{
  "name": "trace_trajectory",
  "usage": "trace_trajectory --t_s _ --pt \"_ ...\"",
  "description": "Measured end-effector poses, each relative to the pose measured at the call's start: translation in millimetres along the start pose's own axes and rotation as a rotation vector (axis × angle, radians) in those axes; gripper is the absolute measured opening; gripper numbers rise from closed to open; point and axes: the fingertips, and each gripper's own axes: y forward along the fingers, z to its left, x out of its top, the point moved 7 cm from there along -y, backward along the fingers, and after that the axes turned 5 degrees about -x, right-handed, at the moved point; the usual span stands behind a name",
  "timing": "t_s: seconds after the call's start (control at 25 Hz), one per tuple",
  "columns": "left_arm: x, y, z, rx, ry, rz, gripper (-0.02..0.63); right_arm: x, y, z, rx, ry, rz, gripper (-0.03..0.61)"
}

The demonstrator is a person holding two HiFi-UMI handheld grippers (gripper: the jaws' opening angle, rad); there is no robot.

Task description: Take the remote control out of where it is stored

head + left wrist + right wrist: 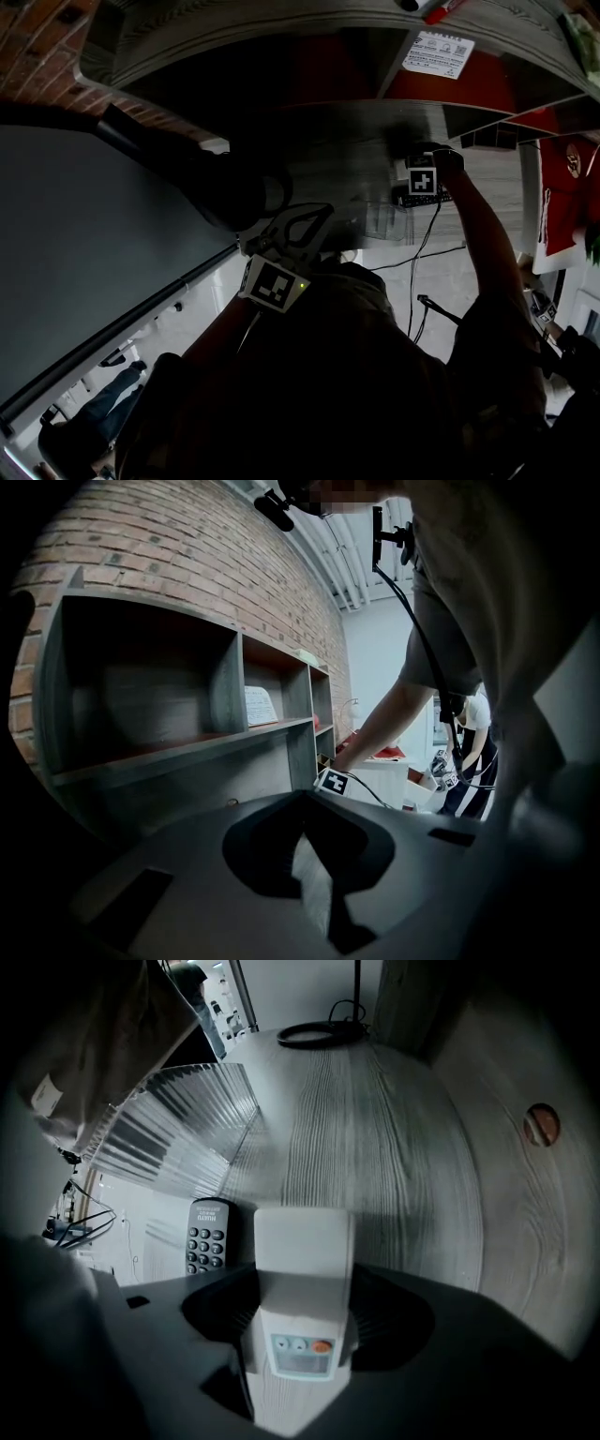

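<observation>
- Remote control (pixel 298 1279), white, orange button: over the wood-grain shelf (pixel 394 1166), just right of a black remote (pixel 208 1237).
- Risk: the smooth case may slip or twist in the pinch, and the black remote may get knocked on withdrawal.
- Right gripper (pixel 298 1335): jaws part-closed, pinching the remote control's sides.
- Left gripper (pixel 314 874): jaws pressed together, empty, well apart.

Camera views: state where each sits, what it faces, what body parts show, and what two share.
Head view: on the head, looking down; left gripper, right gripper and right arm show.
Left gripper view: on that gripper, facing shelves; its shut jaws.
Right gripper view: inside a shelf; jaws gripping a white remote.
Shared: head and left views show the right gripper.
</observation>
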Motion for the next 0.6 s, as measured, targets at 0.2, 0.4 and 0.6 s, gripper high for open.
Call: trace_trajectory --t_s 0.2,0.4,0.6 --pt "-2 0 0 0.000 0.012 0.023 0.011 1 11 0 0.034 0.012 0.012 0.296" --pt "-5 -4 0 0.016 -0.008 0.023 0.011 -1 11 2 0.035 0.031 0.002 0.296" --pt "-6 -6 0 0.018 -0.009 0.023 0.011 0 13 3 0.032 0.036 0.002 0.296"
